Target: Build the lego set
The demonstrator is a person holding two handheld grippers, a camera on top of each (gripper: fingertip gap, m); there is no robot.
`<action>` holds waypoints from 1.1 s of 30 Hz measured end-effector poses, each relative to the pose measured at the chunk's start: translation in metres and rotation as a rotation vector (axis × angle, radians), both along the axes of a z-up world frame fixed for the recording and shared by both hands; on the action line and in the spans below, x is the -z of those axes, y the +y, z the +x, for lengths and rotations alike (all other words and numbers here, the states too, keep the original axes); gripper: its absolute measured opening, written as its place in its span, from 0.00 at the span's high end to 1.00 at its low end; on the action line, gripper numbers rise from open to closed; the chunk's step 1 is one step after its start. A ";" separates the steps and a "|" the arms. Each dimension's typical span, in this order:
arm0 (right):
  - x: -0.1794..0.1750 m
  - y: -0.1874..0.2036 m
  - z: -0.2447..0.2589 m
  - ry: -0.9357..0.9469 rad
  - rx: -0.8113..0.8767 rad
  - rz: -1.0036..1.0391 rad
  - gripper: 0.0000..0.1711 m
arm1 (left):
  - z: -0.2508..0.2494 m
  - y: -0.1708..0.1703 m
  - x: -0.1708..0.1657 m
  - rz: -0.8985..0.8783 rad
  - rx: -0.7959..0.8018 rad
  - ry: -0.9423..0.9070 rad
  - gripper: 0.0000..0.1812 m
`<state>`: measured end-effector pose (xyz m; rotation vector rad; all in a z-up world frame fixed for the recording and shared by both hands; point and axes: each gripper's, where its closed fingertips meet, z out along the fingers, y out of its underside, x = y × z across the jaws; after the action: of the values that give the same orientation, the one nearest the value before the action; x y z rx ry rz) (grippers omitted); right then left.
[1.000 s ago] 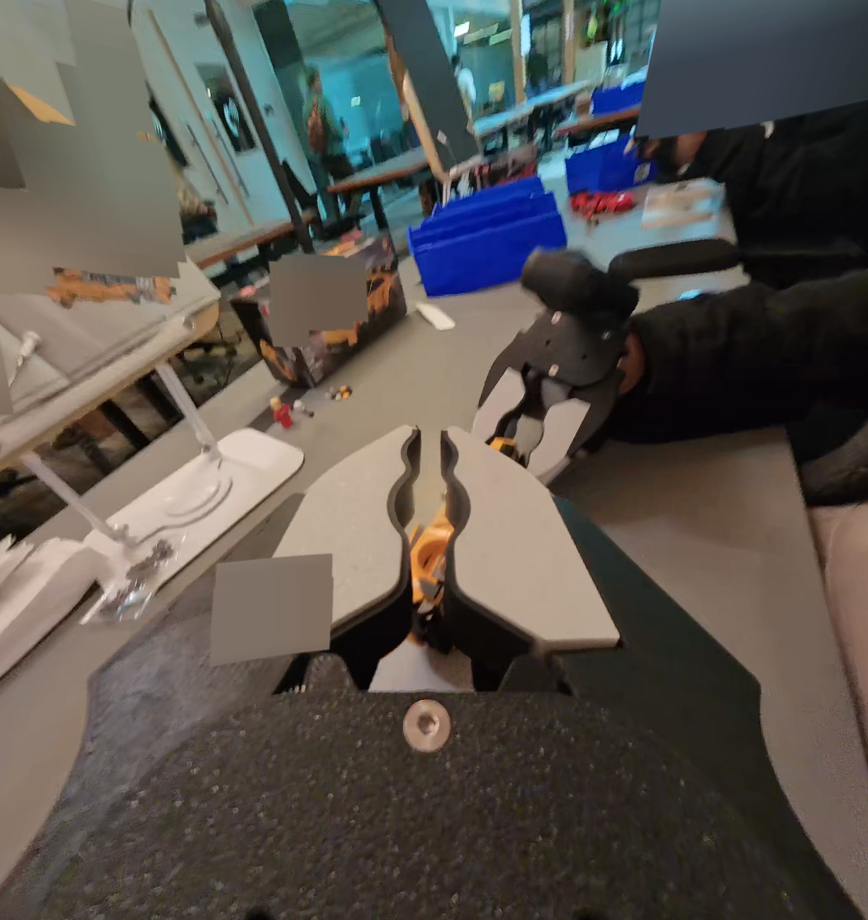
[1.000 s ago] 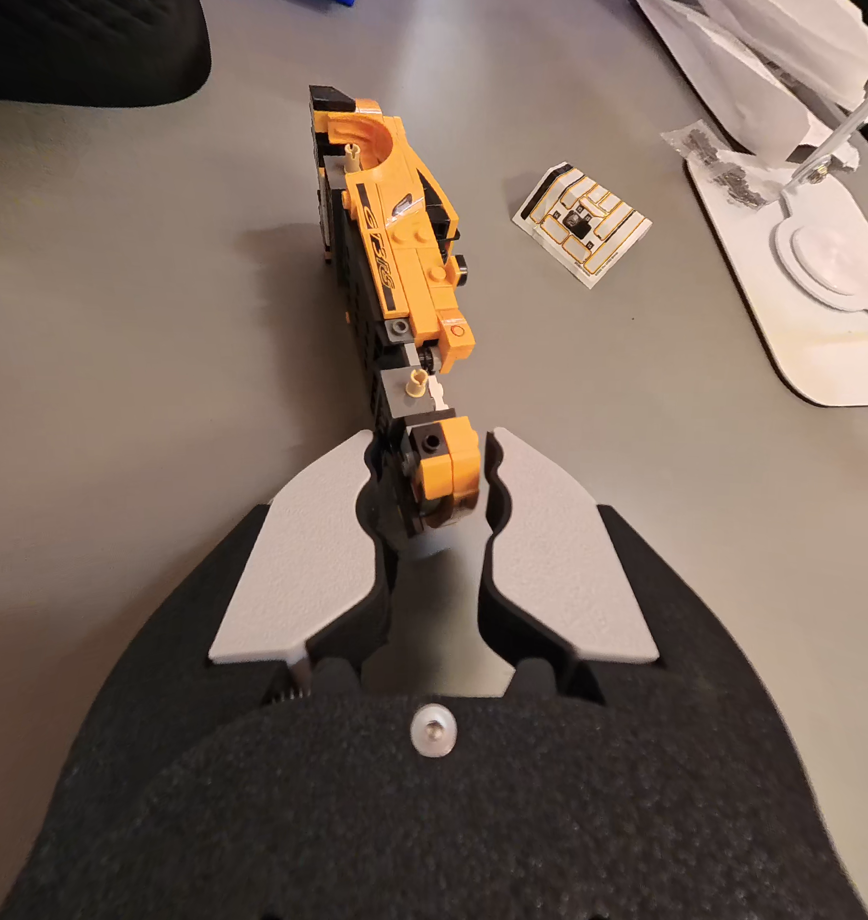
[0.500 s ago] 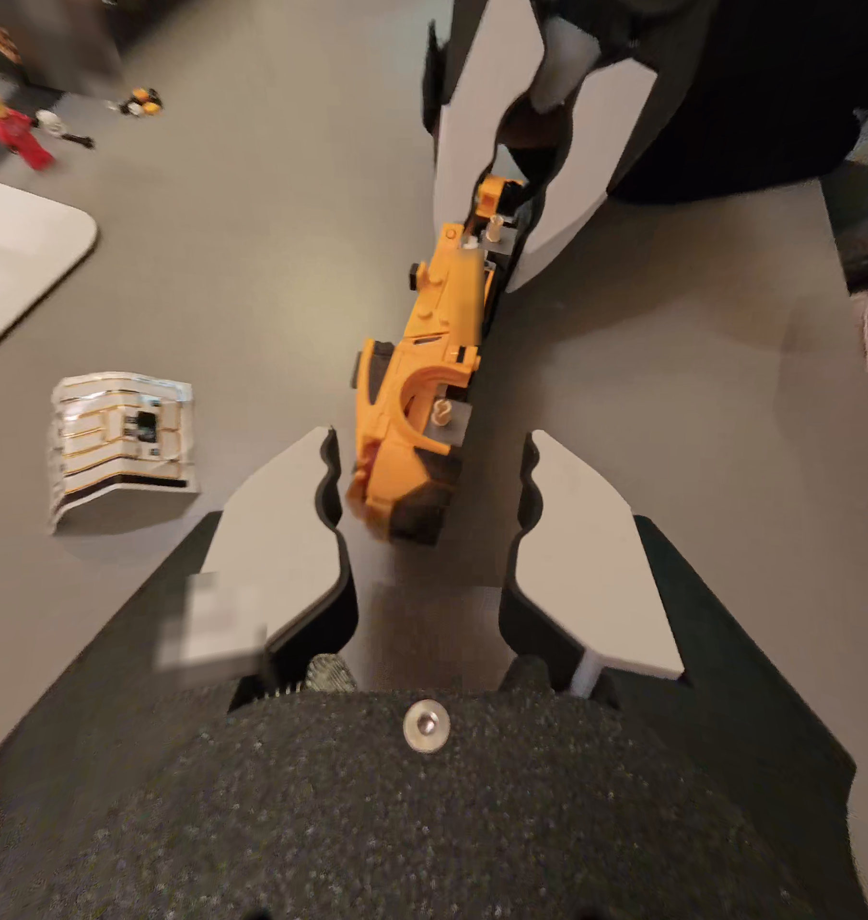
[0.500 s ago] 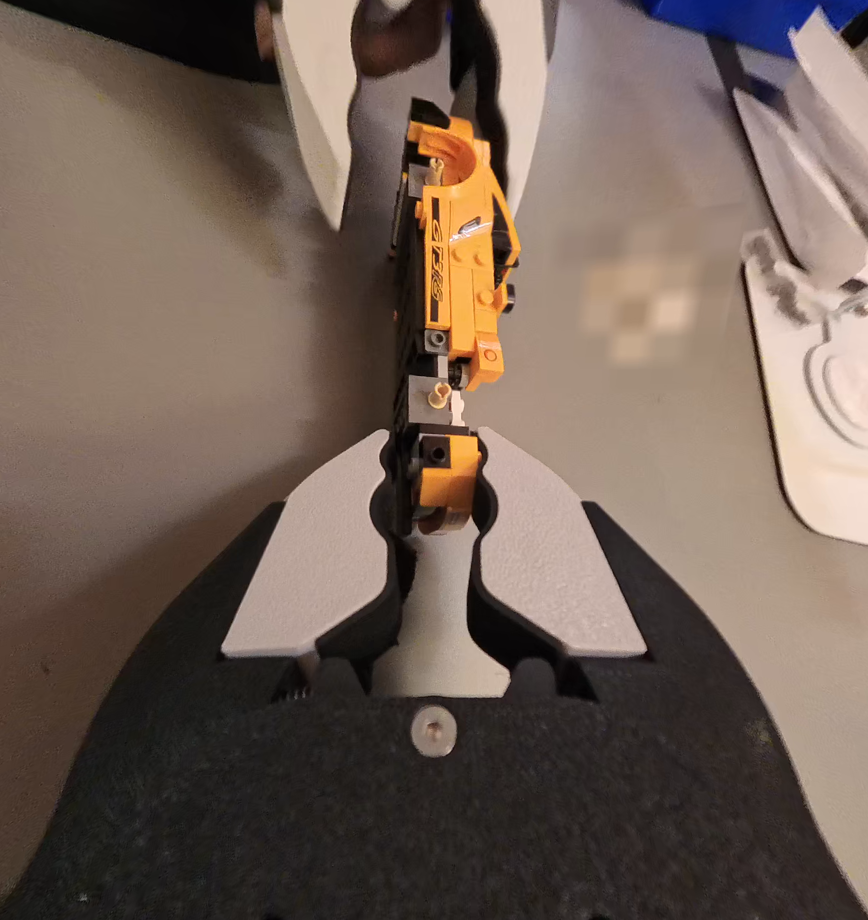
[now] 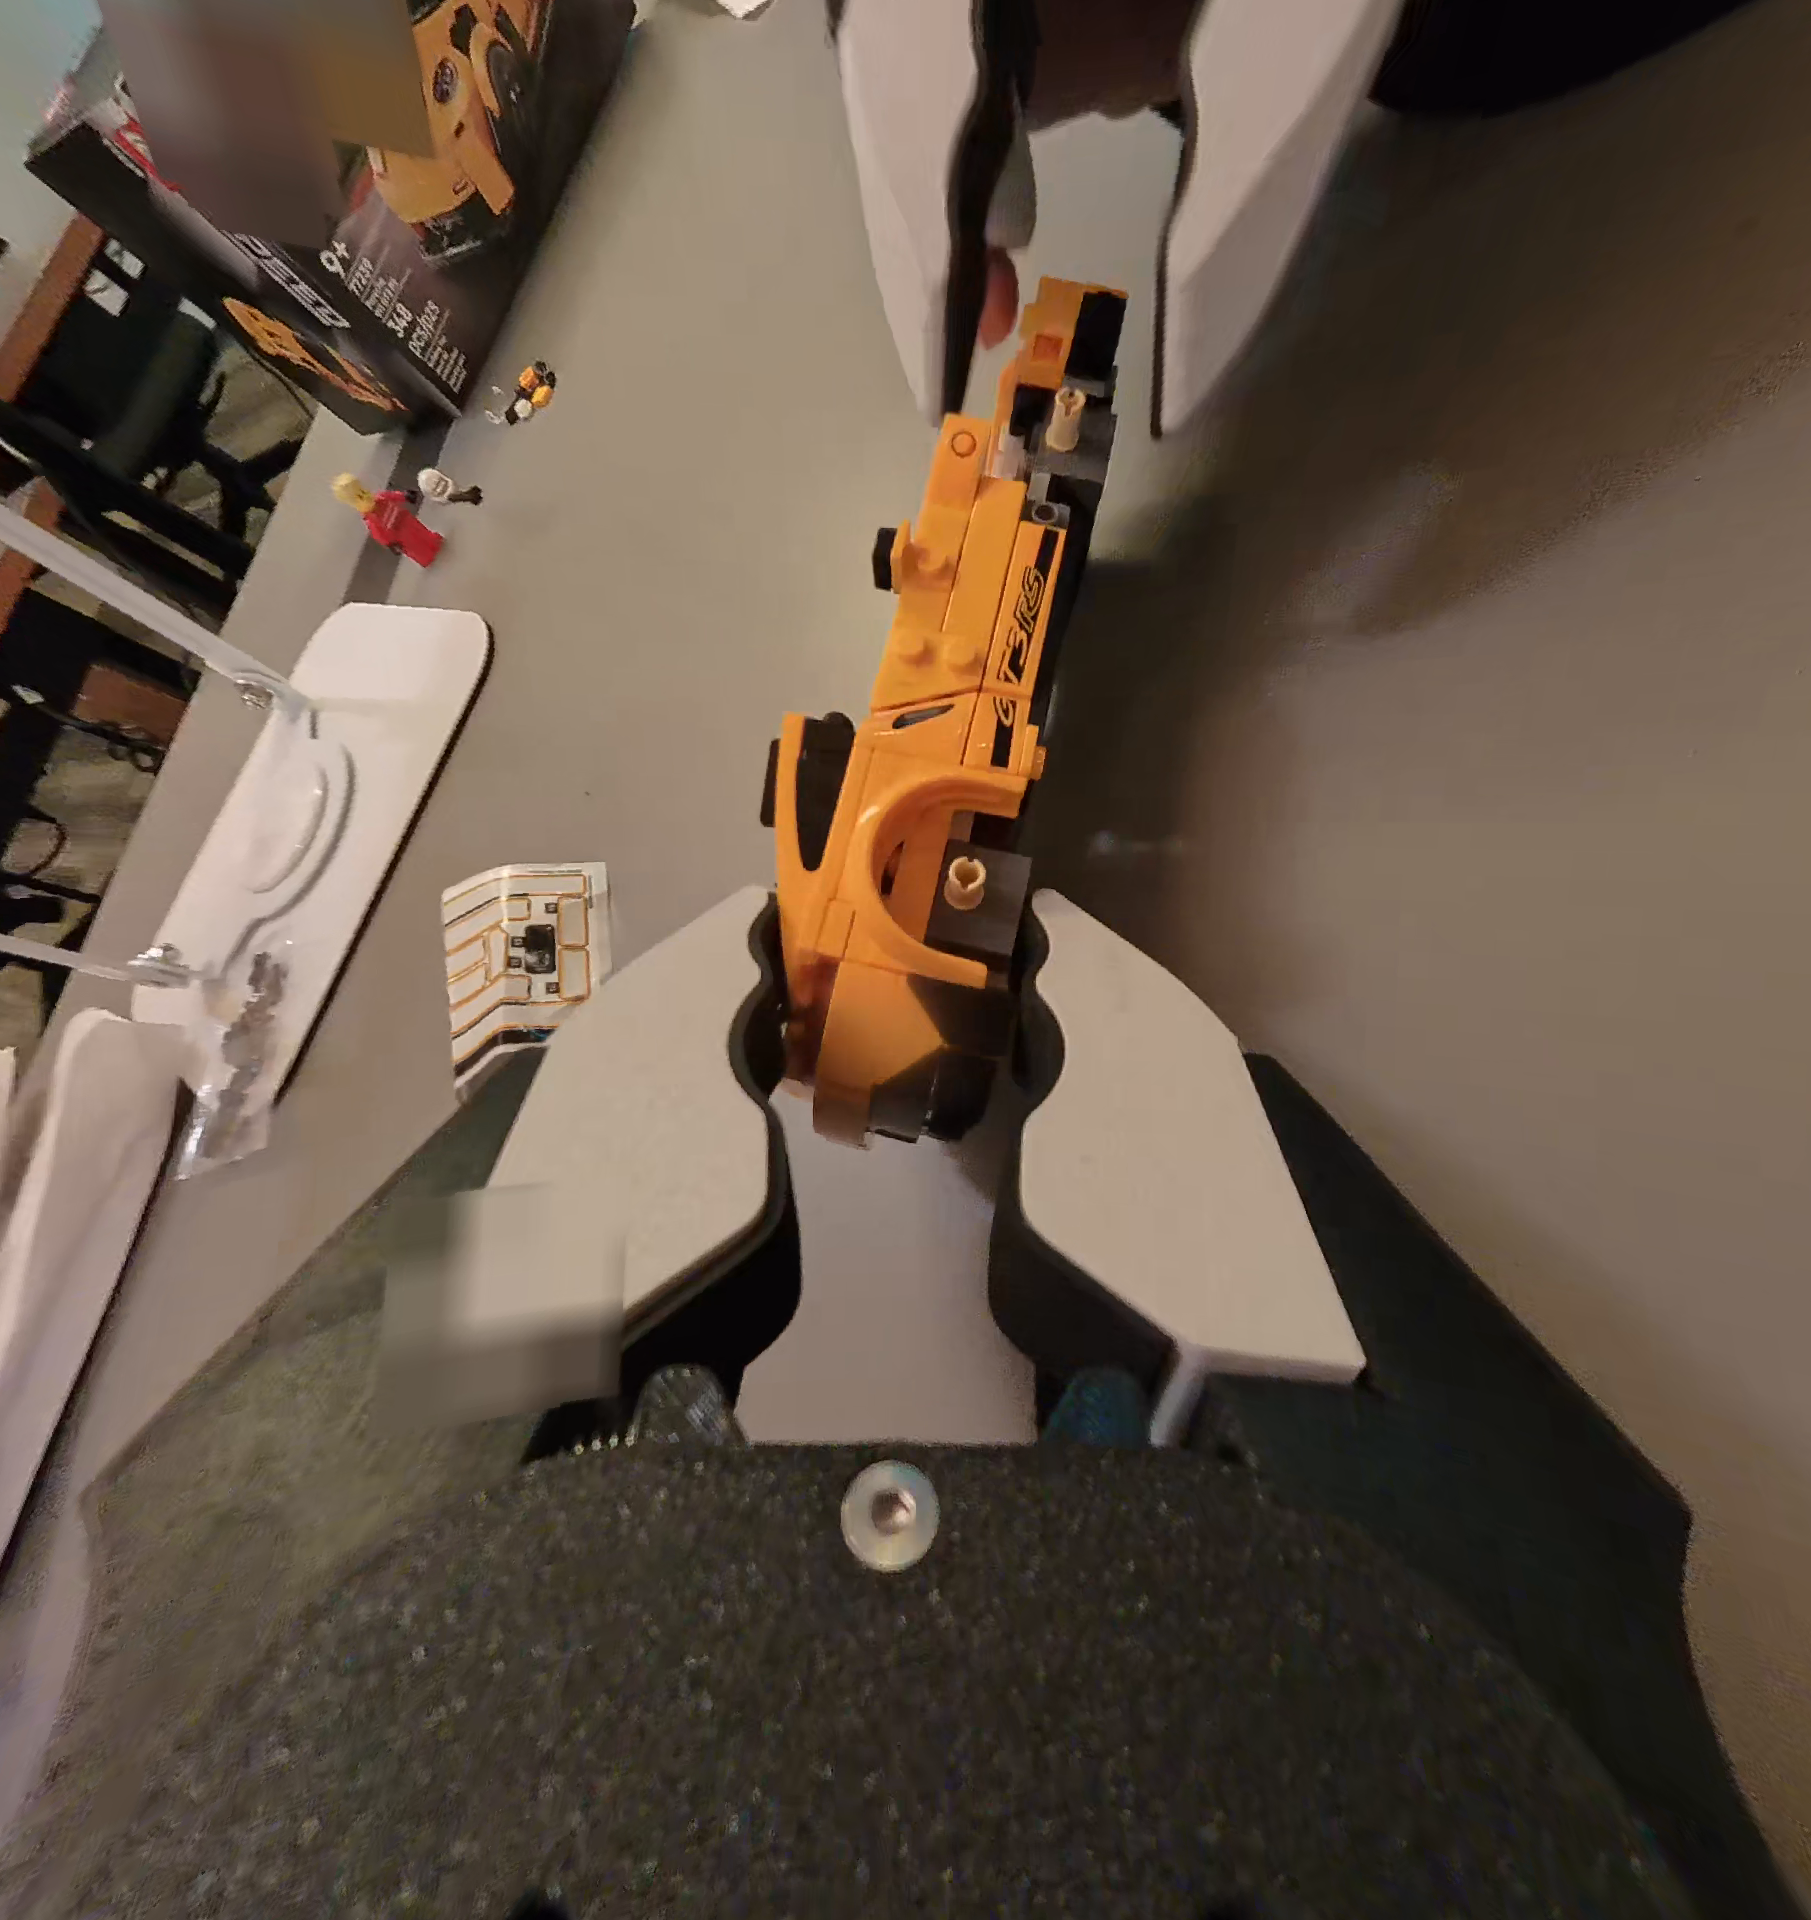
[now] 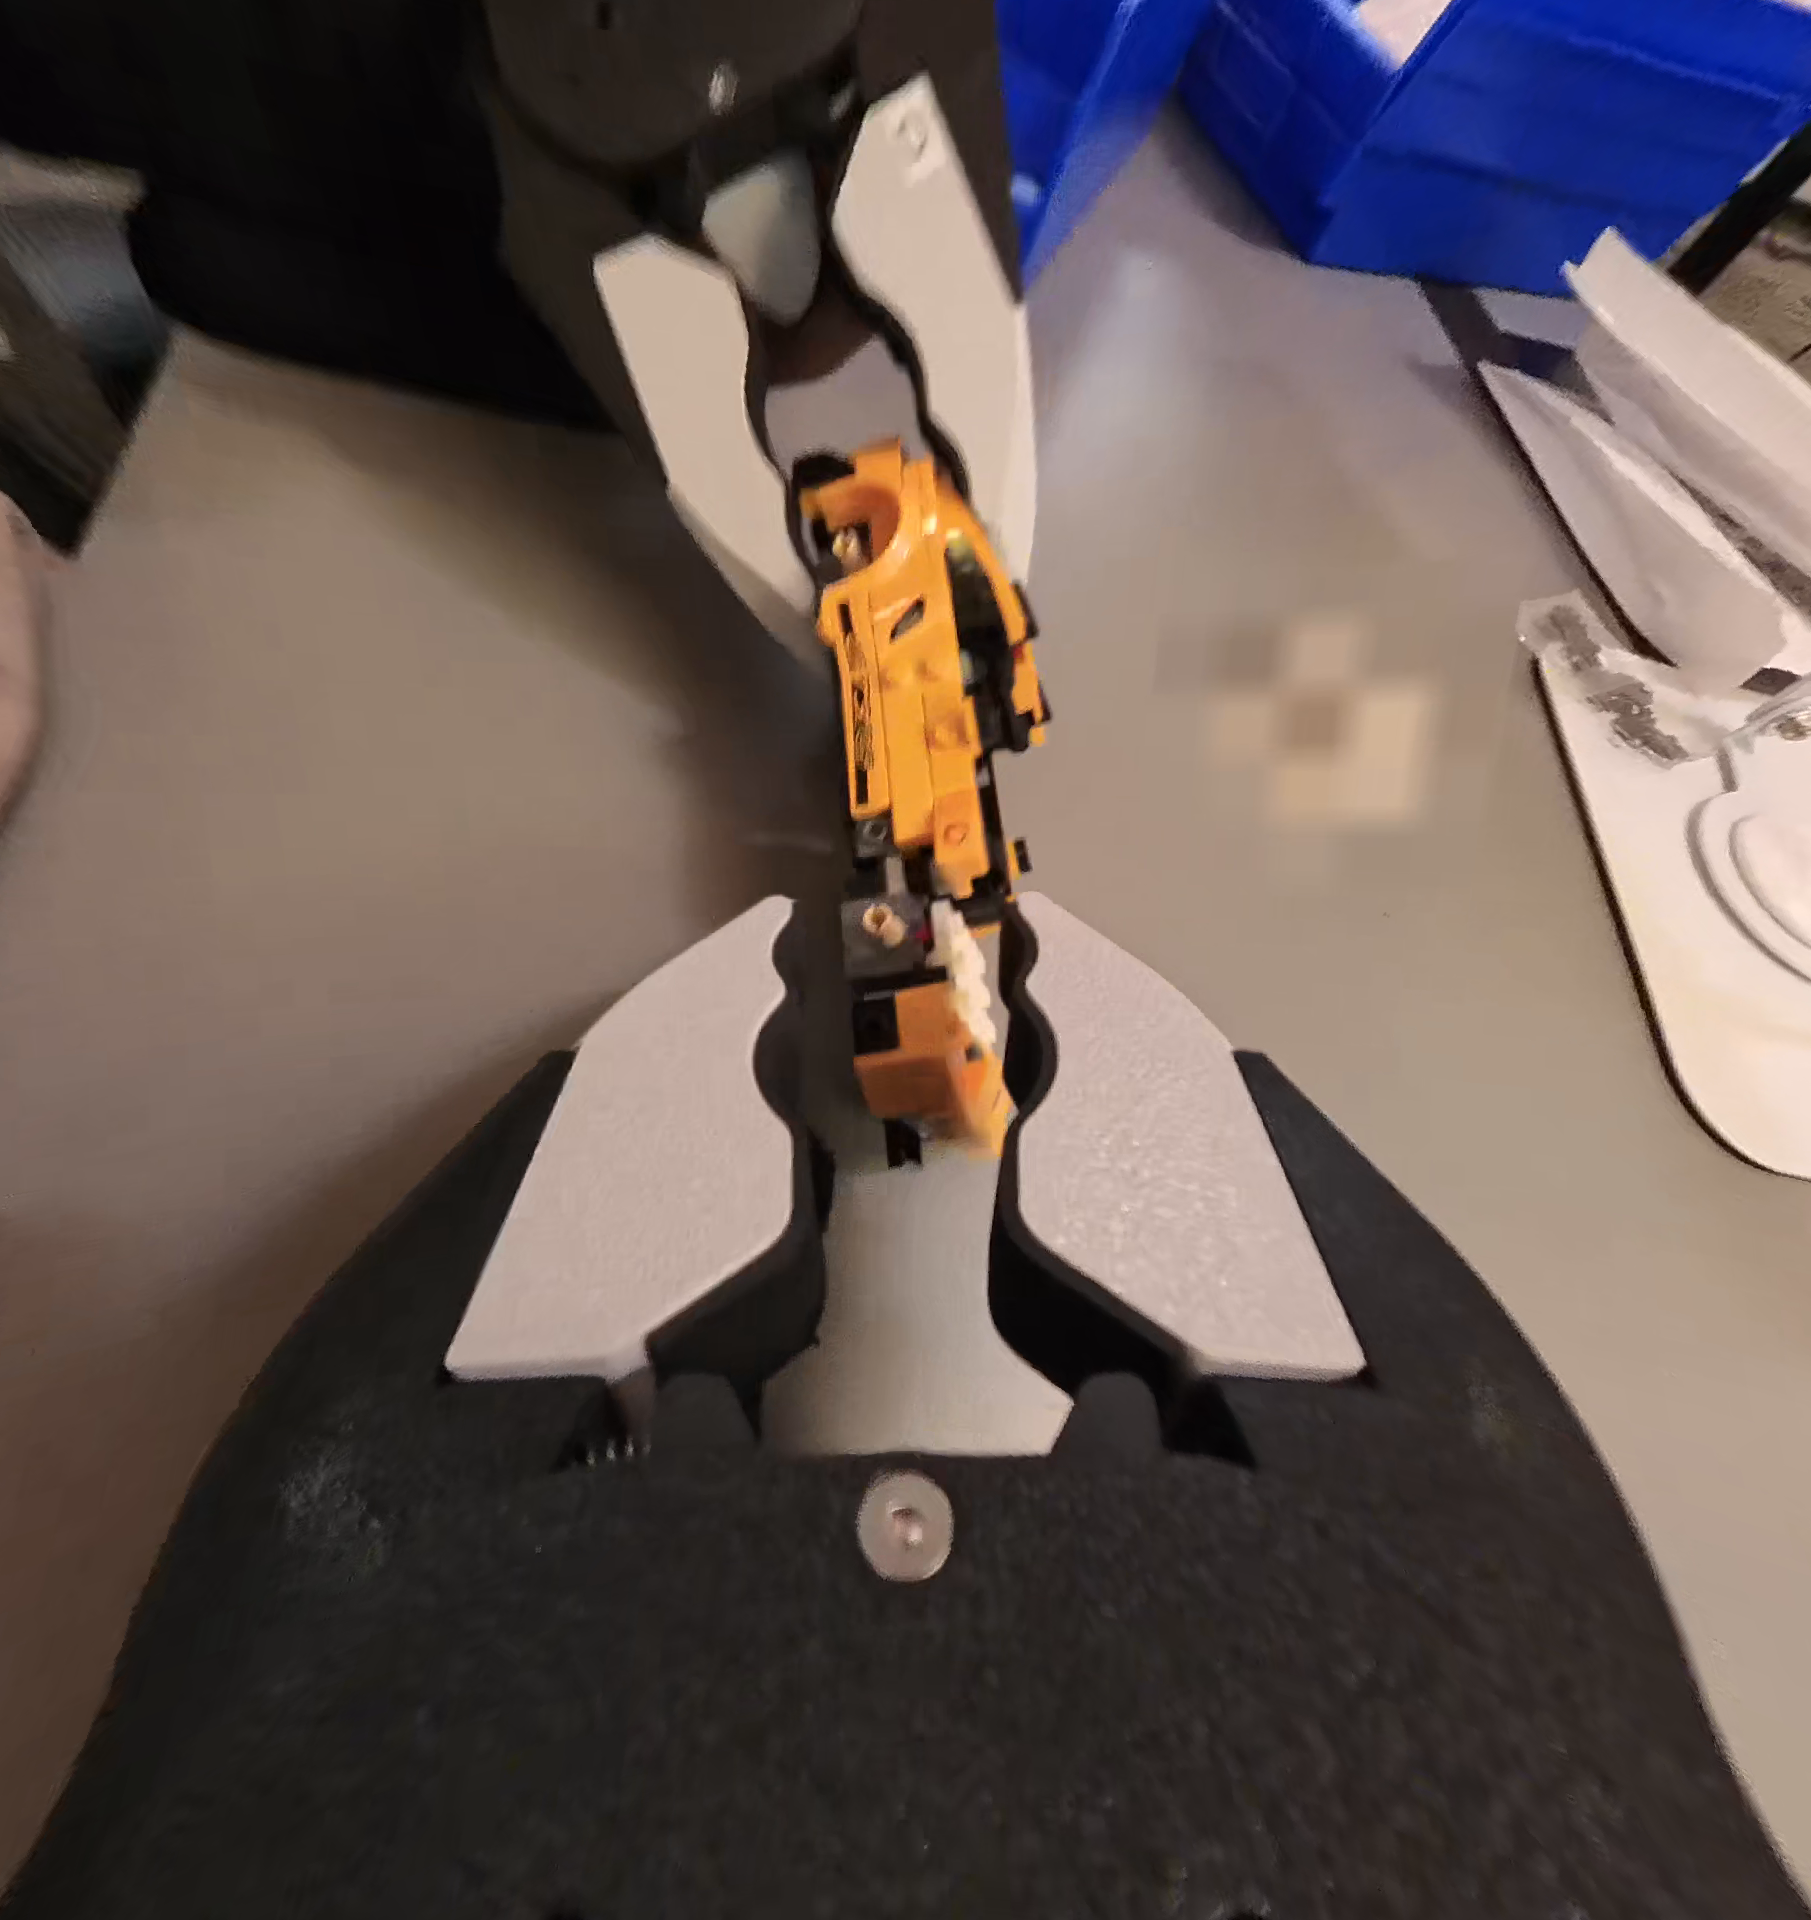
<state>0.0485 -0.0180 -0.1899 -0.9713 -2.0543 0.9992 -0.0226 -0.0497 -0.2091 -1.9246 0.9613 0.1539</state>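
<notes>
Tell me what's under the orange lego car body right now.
Grey tabletop shows around the orange lego car body, whose two ends sit in the left tool and right tool. Its underside, and whether it touches the table, are hidden.

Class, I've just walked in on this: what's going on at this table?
A person holds two grippers at either end of a half-built orange and black lego car body. The left gripper closes around the wheel-arch end; the right gripper grips the other end. Around it on the grey table lie a sticker sheet and a red minifigure.
</notes>
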 end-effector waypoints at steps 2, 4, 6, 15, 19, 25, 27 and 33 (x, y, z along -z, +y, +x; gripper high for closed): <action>-0.011 0.004 -0.004 0.023 0.035 -0.023 0.82 | 0.000 -0.001 0.000 0.011 -0.001 0.030 0.78; -0.014 0.009 -0.008 0.037 0.076 -0.002 0.87 | 0.001 -0.001 -0.001 0.015 -0.002 0.039 0.78; -0.011 0.005 -0.009 0.013 0.059 0.013 0.89 | 0.001 -0.001 -0.001 0.020 -0.001 0.051 0.78; -0.009 0.003 -0.020 -0.073 0.098 -0.082 0.90 | 0.002 -0.001 -0.001 0.035 -0.002 0.100 0.78; -0.006 -0.001 -0.022 -0.151 0.119 -0.137 0.91 | 0.002 -0.002 -0.001 0.038 -0.003 0.119 0.77; -0.003 0.002 -0.022 -0.294 0.226 -0.286 0.90 | 0.002 -0.002 -0.002 0.033 -0.014 0.115 0.78; -0.003 0.004 -0.021 -0.327 0.262 -0.341 0.89 | 0.002 -0.002 -0.002 0.033 -0.015 0.114 0.78; -0.003 0.007 -0.021 -0.361 0.317 -0.368 0.86 | 0.003 -0.003 -0.002 0.030 -0.022 0.110 0.78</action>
<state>0.0275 -0.0106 -0.1874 -1.7174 -1.9354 1.1106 -0.0200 -0.0523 -0.2068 -1.9160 1.0047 0.2875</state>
